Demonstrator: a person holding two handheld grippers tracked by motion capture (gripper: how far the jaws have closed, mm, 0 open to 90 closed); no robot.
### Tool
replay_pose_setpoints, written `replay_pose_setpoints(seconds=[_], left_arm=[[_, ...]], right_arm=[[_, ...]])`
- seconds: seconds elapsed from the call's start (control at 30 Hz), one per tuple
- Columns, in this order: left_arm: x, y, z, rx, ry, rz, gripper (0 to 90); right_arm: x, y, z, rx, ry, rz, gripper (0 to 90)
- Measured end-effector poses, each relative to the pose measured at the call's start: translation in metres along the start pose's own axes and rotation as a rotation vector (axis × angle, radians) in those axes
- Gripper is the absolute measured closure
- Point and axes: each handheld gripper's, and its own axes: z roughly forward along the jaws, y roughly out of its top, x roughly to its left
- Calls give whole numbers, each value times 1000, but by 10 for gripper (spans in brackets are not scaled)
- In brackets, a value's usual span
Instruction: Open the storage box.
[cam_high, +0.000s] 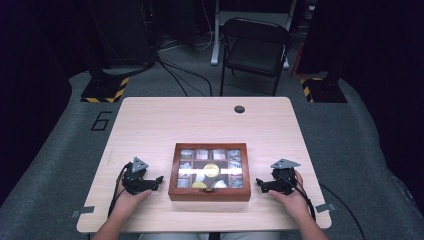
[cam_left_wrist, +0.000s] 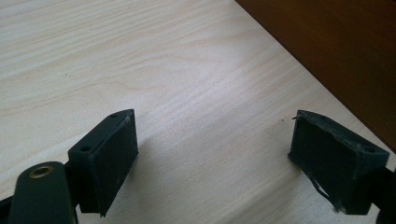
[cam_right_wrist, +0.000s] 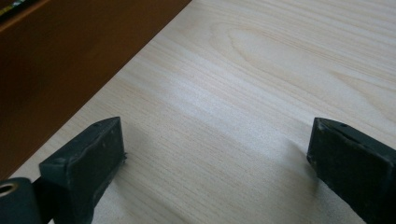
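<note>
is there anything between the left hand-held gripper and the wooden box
Nothing: in the high view only bare table separates the left hand-held gripper from the wooden box. The left gripper view shows plain wood up to the box's side.

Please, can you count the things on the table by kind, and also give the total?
Wooden box with glass lid: 1
Hand-held gripper: 2, left hand-held gripper and right hand-held gripper, both open
Total: 3, all on the table
</note>
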Motion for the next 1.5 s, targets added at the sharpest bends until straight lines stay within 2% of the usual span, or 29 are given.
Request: replay_pose_setpoints(seconds=[0.57, 0.67, 0.7, 0.73, 0.8, 0.9, 0.93, 0.97, 1.03, 1.07, 1.17, 1.3, 1.33, 1.37, 1.4, 1.5], left_arm=[[-2, 1, 1, -7, 17, -25, 150], [-2, 0, 1, -5, 16, -16, 151], [-2, 0, 1, -6, 16, -15, 151], [-2, 0, 0, -6, 14, -13, 152], [-2, 0, 0, 0, 10, -15, 157], [-3, 1, 0, -4, 13, -17, 185], [-3, 2, -1, -6, -7, -24, 212], [-3, 2, -1, -6, -7, -24, 226], [-4, 2, -2, -8, -21, -40, 248], [-4, 4, -3, 4, -41, -39, 264], [-4, 6, -5, 8, -51, -40, 281], [-5, 7, -6, 8, -65, -41, 305], [-5, 8, -7, 9, -68, -39, 311], [-5, 8, -8, 11, -68, -38, 314], [-5, 9, -9, 16, -71, -40, 315], [-6, 9, -10, 15, -73, -40, 322]], right_arm=[[1, -1, 0, -11, -7, 6, 37], [1, 0, 0, -11, -9, 8, 44], [1, 0, -1, -8, -5, 11, 74], [2, -1, -2, -26, -8, 8, 146], [2, -2, -3, -41, -4, -1, 163], [3, -2, -4, -31, -2, 12, 185], [4, -1, -6, -17, 5, 8, 237], [4, -1, -6, -17, 5, 8, 237], [5, 1, -9, 6, 9, -5, 295], [5, 2, -10, 21, 13, -3, 320], [5, 3, -14, 49, 25, -14, 341], [6, 3, -14, 45, 29, -10, 348], [8, 3, -16, 44, 28, -29, 352], [11, 4, -17, 41, 30, -7, 352], [10, 4, -17, 28, 29, -26, 352], [12, 6, -19, 19, 35, -29, 350]])
